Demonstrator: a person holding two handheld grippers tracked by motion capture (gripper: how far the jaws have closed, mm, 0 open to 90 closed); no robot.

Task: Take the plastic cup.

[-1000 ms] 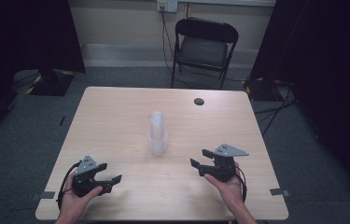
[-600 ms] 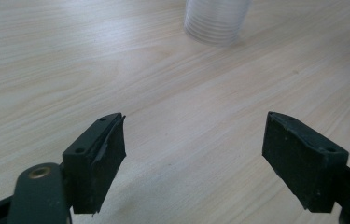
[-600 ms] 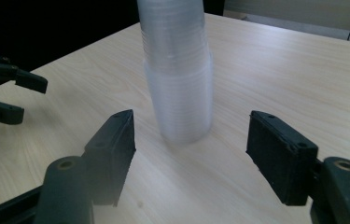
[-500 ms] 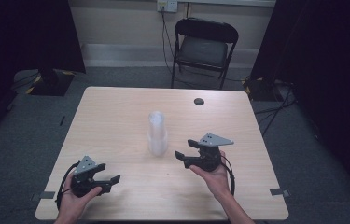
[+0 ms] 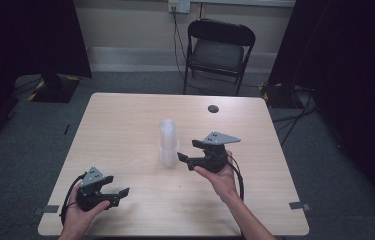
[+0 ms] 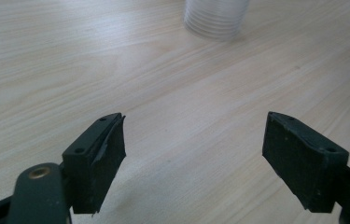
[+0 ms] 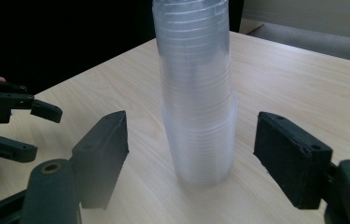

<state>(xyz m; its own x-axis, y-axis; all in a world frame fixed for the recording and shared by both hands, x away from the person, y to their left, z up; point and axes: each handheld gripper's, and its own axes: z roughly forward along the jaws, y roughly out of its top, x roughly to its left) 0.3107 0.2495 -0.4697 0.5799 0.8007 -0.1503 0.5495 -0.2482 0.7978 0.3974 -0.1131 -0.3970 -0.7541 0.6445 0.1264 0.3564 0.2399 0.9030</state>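
Observation:
A tall stack of clear plastic cups (image 5: 167, 142) stands upright near the middle of the wooden table (image 5: 125, 120). My right gripper (image 5: 182, 160) is open just to the stack's right, jaws pointing at its base. In the right gripper view the cup stack (image 7: 199, 102) rises between and a little beyond the two open jaws, untouched. My left gripper (image 5: 122, 196) rests open near the front left of the table. In the left gripper view the jaws of the left gripper (image 6: 193, 163) are spread wide over bare wood, with the stack's base (image 6: 215, 18) far ahead.
A small dark round disc (image 5: 213, 108) lies at the table's far right. A black folding chair (image 5: 217, 52) stands behind the table. Black curtains hang at both sides. The left gripper (image 7: 23, 128) appears at the left edge of the right gripper view.
My right gripper has moved left and forward across the table toward the cup stack, now close beside it. The left gripper has stayed put.

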